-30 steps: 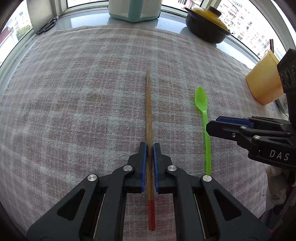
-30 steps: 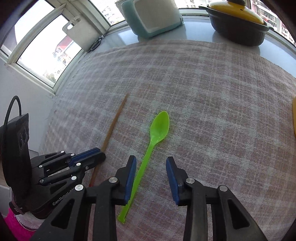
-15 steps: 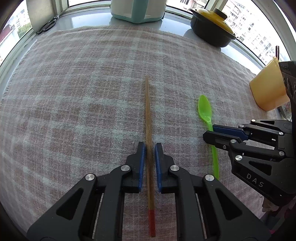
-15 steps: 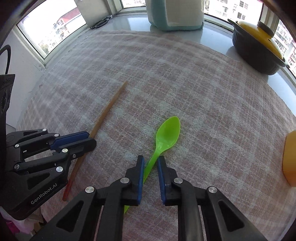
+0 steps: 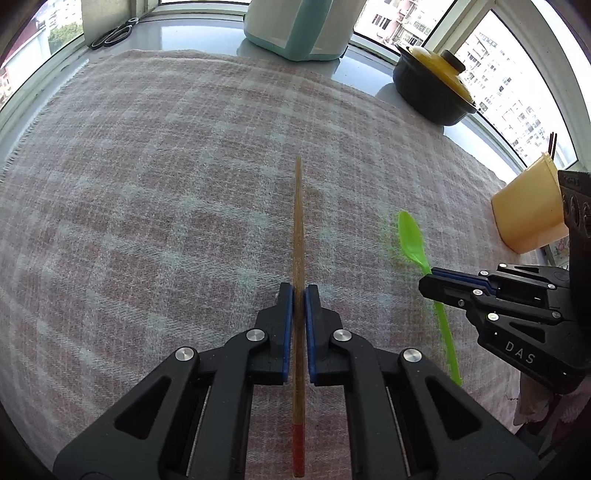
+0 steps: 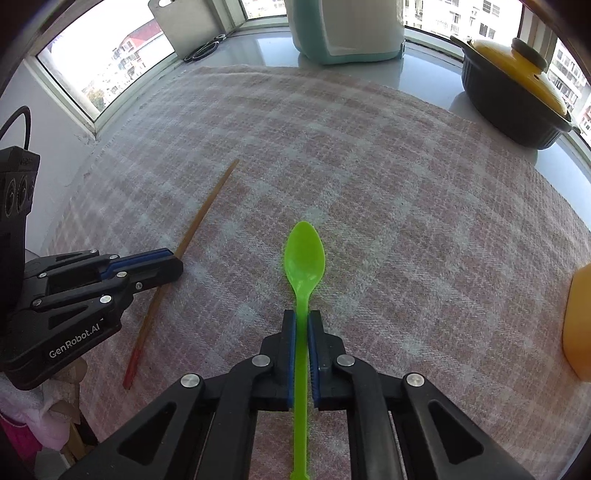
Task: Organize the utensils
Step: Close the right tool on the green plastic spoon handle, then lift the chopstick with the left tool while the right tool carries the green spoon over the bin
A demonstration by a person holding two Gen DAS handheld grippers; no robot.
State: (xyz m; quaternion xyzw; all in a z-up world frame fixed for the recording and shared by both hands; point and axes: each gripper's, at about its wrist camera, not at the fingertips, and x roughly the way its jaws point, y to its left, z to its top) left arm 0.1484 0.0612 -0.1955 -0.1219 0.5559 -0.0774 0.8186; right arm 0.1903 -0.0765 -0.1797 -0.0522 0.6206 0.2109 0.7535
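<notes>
Gripping a wooden chopstick [image 5: 297, 236], the left tongs [image 5: 299, 291] mirror the right tongs [image 6: 302, 317], clamped on a green spoon [image 6: 304, 258].

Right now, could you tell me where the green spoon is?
The green spoon is clamped by its handle in the right gripper, centre of the right wrist view, above the checked cloth, with the chopstick to its left.

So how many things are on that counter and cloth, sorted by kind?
Utensils: 2, a wooden chopstick and a green spoon
Cups: 1, the yellow cup
Pots: 1, black pot
Scissors: 1
Teal-and-white containers: 1
Total: 6
</notes>
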